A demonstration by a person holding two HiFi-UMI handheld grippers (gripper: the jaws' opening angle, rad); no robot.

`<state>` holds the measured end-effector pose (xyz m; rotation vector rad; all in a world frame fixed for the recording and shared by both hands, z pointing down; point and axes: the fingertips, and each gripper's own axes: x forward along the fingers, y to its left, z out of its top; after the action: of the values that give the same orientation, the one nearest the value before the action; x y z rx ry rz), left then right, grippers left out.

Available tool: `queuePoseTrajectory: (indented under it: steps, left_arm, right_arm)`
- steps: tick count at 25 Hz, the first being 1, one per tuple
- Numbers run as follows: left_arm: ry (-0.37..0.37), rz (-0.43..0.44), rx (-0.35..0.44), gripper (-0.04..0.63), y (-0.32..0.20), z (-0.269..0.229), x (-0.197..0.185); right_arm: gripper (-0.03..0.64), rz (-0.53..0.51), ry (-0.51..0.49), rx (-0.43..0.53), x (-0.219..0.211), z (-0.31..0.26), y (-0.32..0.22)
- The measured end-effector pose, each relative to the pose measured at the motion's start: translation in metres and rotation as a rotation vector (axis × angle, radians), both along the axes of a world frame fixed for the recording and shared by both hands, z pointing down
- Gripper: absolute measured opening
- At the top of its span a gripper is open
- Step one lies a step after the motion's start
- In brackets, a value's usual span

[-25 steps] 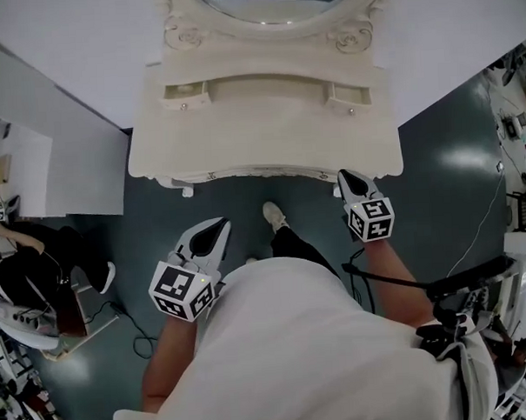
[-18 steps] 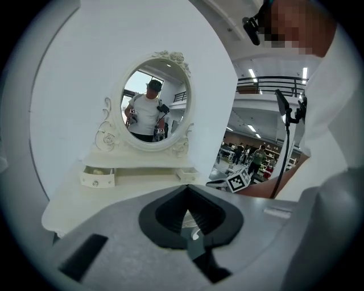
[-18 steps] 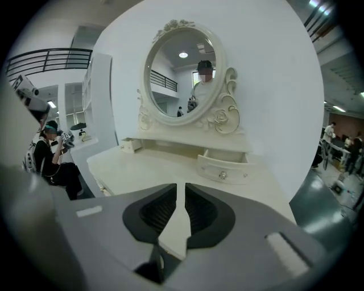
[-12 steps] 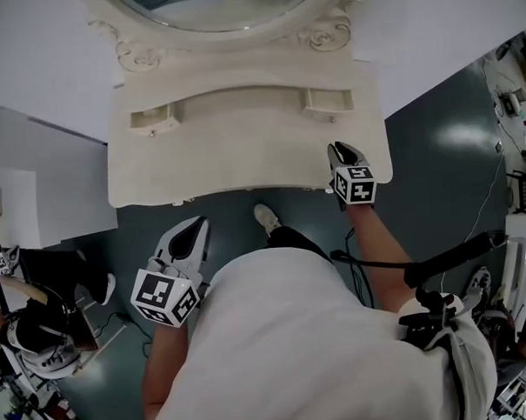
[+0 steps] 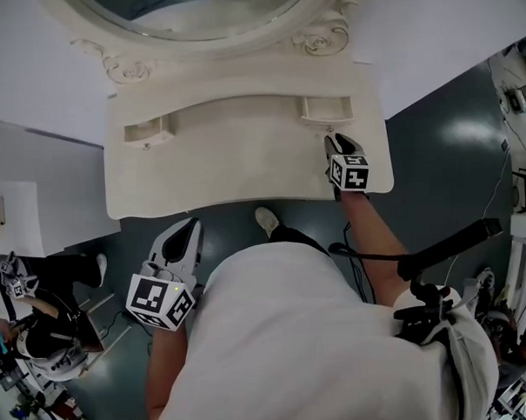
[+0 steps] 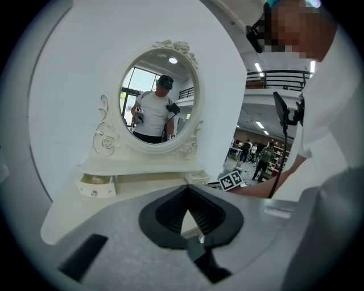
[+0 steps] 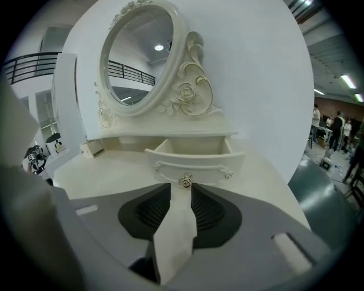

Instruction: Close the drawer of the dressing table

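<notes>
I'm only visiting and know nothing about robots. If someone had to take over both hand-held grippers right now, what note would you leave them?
Right gripper: fingers open, have just been opening, nothing between them. The tips sit just short of the knob on the right small drawer, which stands pulled out on the dressing table.
Left gripper: fingers together, empty, off the table's front edge.
Left small drawer looks open too.
Done: right gripper lined up.
Left: push the right drawer shut, then probably the other.

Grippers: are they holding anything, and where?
Nothing is held. The right gripper has just been opening, the drawer knob just ahead of its jaws; the left gripper is empty.
</notes>
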<state>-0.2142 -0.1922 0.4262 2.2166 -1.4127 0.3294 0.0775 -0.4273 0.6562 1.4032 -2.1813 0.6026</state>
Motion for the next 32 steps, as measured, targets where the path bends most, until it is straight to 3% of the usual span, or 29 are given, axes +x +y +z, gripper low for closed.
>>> queuePoseTrajectory:
  steps: [32]
  left_arm:
    - [-0.031, -0.047, -0.035, 0.000, -0.030, 0.007, -0.011]
  right_arm:
    - [0.100, 0.026, 0.007, -0.032, -0.008, 0.010, -0.053]
